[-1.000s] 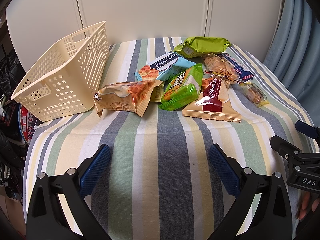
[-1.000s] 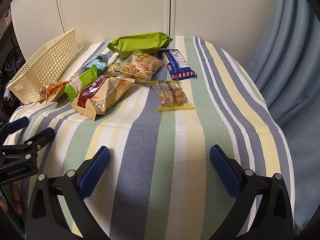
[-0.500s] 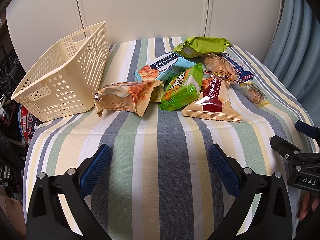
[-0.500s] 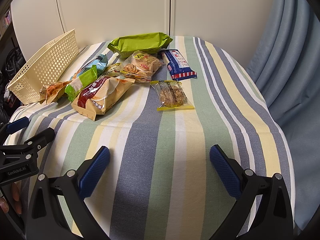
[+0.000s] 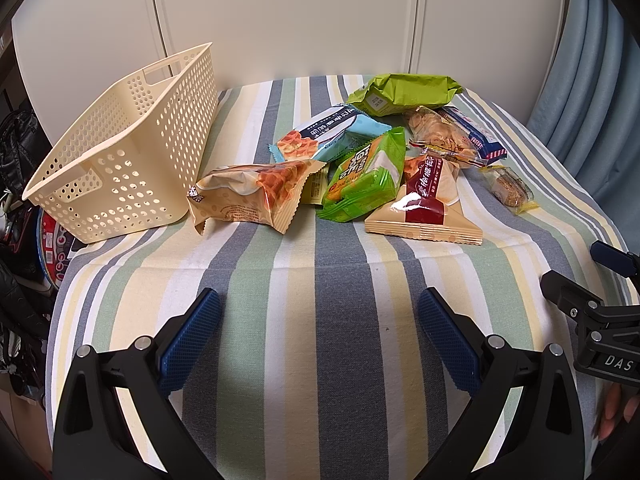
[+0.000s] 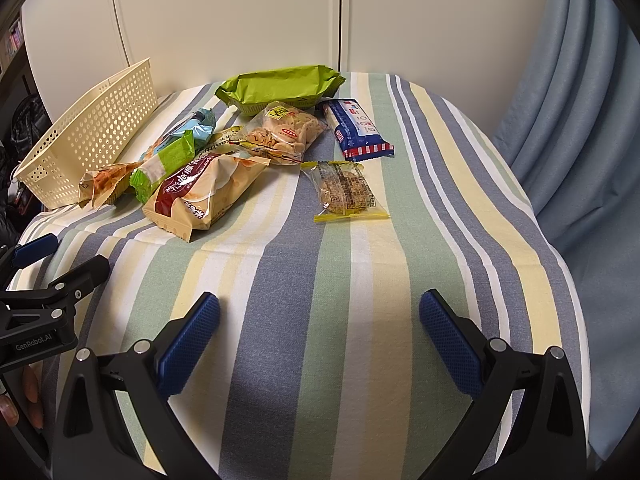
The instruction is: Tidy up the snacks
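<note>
Lying loose, eight snack packets [image 5: 362,178], one basket [image 5: 120,160]

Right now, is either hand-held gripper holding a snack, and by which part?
Nothing held. Left hand-held gripper and right hand-held gripper are both open above the striped cloth, short of the snack pile.

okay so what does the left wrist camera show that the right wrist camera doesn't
Only the left wrist view looks into the open inside of the cream basket, which holds no snacks, and shows the clutter beside the table. Only the right wrist view shows the blue biscuit pack and the clear sesame-bar pack unobstructed, plus the bare striped cloth beyond them. Both show the snack pile, including the green bag at the back, and each view's own gripper, left and right, open and empty.
</note>
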Motion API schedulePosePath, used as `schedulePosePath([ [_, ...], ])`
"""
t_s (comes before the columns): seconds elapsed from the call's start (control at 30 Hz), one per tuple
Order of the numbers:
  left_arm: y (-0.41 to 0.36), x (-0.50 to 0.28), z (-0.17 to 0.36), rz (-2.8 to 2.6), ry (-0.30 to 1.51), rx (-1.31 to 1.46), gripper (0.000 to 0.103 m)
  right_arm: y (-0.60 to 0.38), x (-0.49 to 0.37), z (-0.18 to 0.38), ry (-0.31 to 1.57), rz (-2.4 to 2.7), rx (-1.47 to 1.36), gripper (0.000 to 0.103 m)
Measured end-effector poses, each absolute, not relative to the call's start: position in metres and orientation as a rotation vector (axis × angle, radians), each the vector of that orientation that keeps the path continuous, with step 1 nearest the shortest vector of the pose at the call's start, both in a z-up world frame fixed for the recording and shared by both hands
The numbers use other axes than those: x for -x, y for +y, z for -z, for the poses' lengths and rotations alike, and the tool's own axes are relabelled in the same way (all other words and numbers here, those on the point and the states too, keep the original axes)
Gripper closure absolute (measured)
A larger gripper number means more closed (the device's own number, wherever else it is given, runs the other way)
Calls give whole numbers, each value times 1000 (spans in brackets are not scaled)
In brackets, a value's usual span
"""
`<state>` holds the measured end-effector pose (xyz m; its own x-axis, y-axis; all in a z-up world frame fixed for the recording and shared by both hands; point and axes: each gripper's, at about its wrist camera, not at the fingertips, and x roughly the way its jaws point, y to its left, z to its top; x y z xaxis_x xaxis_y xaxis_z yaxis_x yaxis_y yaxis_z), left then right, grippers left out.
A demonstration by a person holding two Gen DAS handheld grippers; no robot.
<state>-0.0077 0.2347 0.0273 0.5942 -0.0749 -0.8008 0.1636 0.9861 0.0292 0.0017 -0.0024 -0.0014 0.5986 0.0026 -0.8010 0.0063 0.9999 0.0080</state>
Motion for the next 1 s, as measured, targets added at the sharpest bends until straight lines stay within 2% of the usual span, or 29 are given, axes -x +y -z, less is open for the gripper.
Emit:
schedulePosePath([
  [0.7, 241, 2, -30, 192, 940, -74, 2, -4, -7, -4, 936, -17, -13, 5],
  [1.0, 272, -36, -46, 180, 930, -13, 2, -22, -27, -10, 927, -9, -70, 5],
])
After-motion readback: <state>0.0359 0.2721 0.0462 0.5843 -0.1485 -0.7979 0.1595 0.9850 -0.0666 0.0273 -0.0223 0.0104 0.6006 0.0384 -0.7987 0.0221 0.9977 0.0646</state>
